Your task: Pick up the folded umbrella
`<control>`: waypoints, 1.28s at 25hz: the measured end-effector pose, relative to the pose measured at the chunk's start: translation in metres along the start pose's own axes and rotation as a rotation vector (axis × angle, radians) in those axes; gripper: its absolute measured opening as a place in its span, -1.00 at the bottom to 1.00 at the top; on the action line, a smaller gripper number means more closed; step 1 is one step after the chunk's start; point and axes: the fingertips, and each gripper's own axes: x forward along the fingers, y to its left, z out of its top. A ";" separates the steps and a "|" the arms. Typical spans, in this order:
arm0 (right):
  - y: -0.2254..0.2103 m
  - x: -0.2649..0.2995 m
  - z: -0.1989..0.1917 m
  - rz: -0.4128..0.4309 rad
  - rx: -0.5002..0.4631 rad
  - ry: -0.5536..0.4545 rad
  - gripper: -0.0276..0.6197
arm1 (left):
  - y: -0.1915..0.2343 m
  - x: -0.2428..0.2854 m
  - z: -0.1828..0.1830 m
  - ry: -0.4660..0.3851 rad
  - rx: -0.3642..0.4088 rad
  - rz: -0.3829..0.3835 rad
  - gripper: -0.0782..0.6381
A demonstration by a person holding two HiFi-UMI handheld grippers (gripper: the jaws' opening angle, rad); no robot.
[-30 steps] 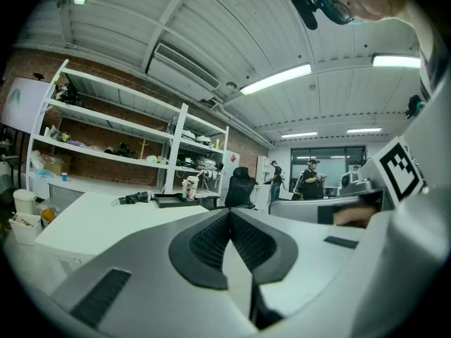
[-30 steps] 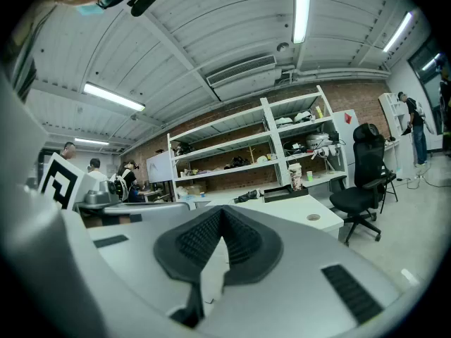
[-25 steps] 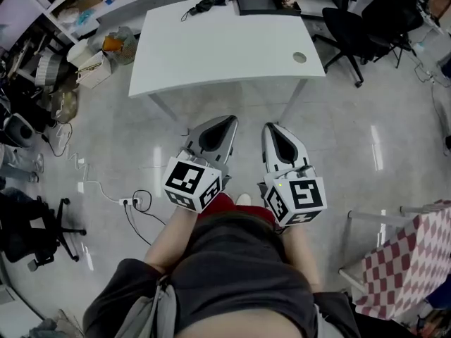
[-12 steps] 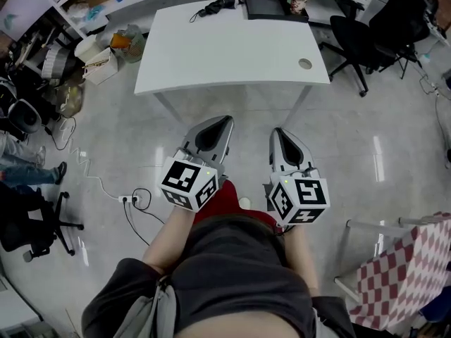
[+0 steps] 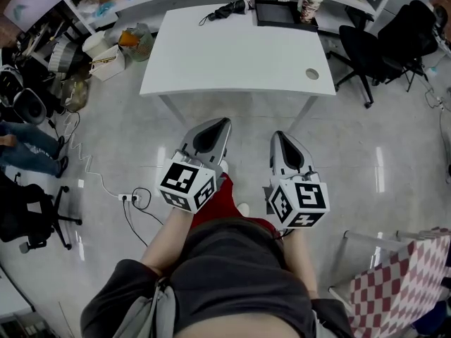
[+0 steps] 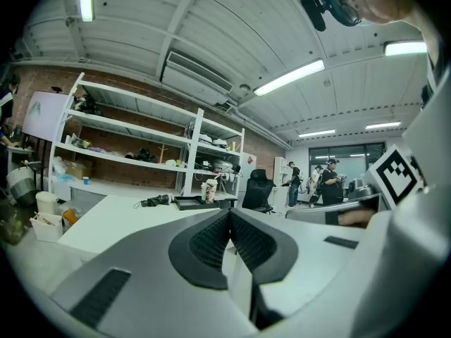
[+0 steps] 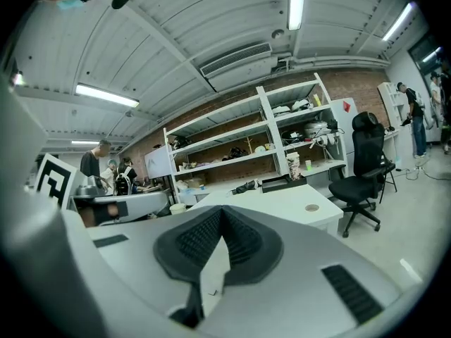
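Note:
The folded black umbrella (image 5: 229,9) lies at the far edge of the white table (image 5: 239,55), beside a black tray (image 5: 278,13) and a paper cup (image 5: 309,5). My left gripper (image 5: 225,122) and right gripper (image 5: 275,135) are held side by side over the floor, short of the table's near edge, both shut and empty. In the left gripper view the umbrella (image 6: 156,201) shows small beyond the closed jaw tips of the left gripper (image 6: 229,213). The right gripper view has the umbrella (image 7: 246,186) far past the right gripper (image 7: 220,209).
A black office chair (image 5: 373,48) stands right of the table. Boxes and clutter (image 5: 106,44) crowd the floor at its left, under shelves. A power strip with cable (image 5: 130,201) lies on the floor left of me. A checked cloth (image 5: 394,287) hangs at lower right.
The table and umbrella have shifted right and slightly down in the head view, as the viewpoint moved. Both grippers stay shut, side by side. A person's legs have come into view at the left edge.

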 end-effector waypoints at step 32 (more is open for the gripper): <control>-0.006 0.161 0.025 0.015 -0.004 0.024 -0.86 | 0.133 0.090 0.011 0.033 -0.008 0.053 -0.74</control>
